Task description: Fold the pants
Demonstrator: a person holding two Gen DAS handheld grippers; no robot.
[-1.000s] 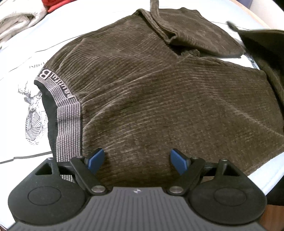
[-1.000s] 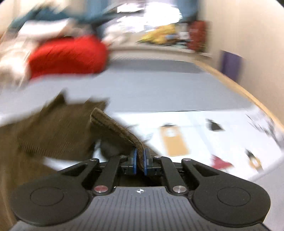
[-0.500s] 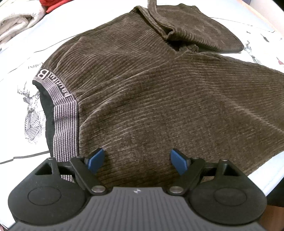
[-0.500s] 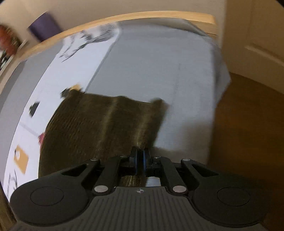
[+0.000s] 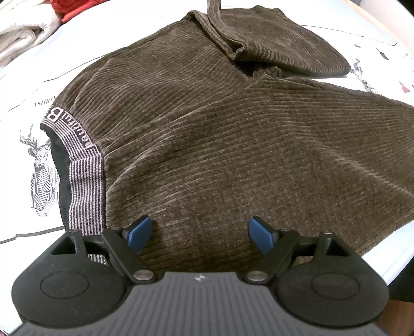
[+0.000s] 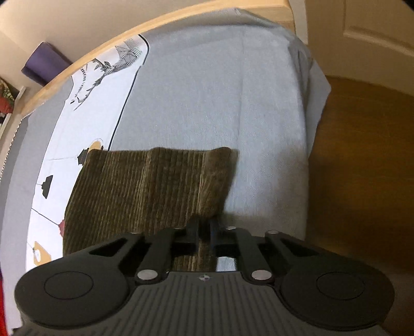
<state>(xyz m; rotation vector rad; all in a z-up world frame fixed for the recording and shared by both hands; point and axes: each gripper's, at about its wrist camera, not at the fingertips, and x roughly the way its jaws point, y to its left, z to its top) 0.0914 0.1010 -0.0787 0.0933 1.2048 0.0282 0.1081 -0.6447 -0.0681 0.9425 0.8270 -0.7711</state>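
The brown corduroy pants lie spread on the bed, with the striped grey waistband at the left and one leg folded back at the top. My left gripper is open and empty, just above the pants near the waistband. In the right wrist view, a pant leg lies flat on the bedsheet with its hem toward the far end. My right gripper is shut on the edge of that pant leg.
The bed has a white printed sheet and a pale blue cover. White and red laundry lies at the far left. The bed's edge drops to a wooden floor on the right. A wooden bed frame runs behind.
My right gripper has swung the pant leg out and laid it flat on the bed. The leg now lies stretched to the right in the left view. My left gripper has stayed still.
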